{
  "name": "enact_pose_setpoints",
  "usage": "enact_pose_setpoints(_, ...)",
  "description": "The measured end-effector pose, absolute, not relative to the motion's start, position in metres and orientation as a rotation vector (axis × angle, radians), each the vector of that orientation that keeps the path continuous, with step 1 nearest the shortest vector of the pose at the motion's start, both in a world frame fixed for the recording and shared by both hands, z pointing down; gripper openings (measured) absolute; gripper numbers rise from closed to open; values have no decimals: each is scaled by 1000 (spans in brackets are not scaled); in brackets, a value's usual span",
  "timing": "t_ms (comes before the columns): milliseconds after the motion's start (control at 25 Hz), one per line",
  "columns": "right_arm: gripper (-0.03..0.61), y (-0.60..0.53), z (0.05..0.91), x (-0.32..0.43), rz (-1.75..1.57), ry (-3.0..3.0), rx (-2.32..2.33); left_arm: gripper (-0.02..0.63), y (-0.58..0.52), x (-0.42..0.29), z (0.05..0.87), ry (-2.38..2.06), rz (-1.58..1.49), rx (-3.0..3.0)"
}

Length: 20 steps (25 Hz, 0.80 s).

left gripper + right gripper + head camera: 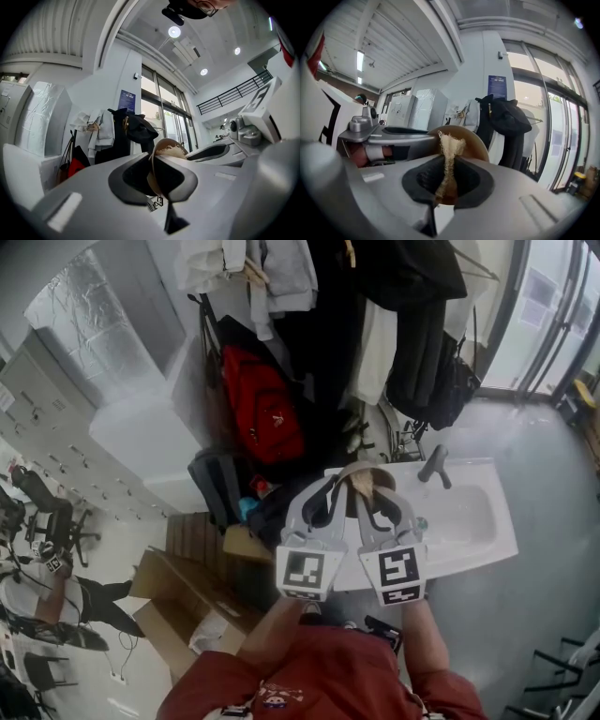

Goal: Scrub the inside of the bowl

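Observation:
Over the white sink (pixel 473 521) a tan bowl (pixel 367 474) is held up between my two grippers. My left gripper (pixel 335 486) is shut on the bowl's rim; in the left gripper view the bowl (pixel 161 144) stands edge-on between the jaws of the left gripper (pixel 153 174). My right gripper (pixel 368 493) is shut on a pale fibrous scrubber (pixel 450 152). In the right gripper view, the scrubber's frayed top in the right gripper (pixel 449 166) lies against the bowl's inside (pixel 474 140). The scrubber's tuft (pixel 174 151) shows past the rim.
A dark faucet (pixel 434 465) stands at the sink's far edge. Coats and a red backpack (pixel 262 404) hang behind the sink. Cardboard boxes (pixel 187 601) lie on the floor at the left. The person's red sleeves fill the bottom of the head view.

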State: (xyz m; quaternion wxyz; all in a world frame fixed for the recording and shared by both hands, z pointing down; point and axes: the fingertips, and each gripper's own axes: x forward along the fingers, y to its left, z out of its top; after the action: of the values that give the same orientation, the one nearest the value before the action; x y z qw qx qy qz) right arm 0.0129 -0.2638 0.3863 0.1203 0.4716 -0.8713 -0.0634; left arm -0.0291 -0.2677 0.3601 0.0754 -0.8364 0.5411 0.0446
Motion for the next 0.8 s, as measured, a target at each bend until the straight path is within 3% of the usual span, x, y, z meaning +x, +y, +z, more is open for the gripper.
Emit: enact_pose_setpoints(800, 49, -258, 402, 0, -932, -2006, 902, 38, -268, -30, 366, 1597, 70, -2572)
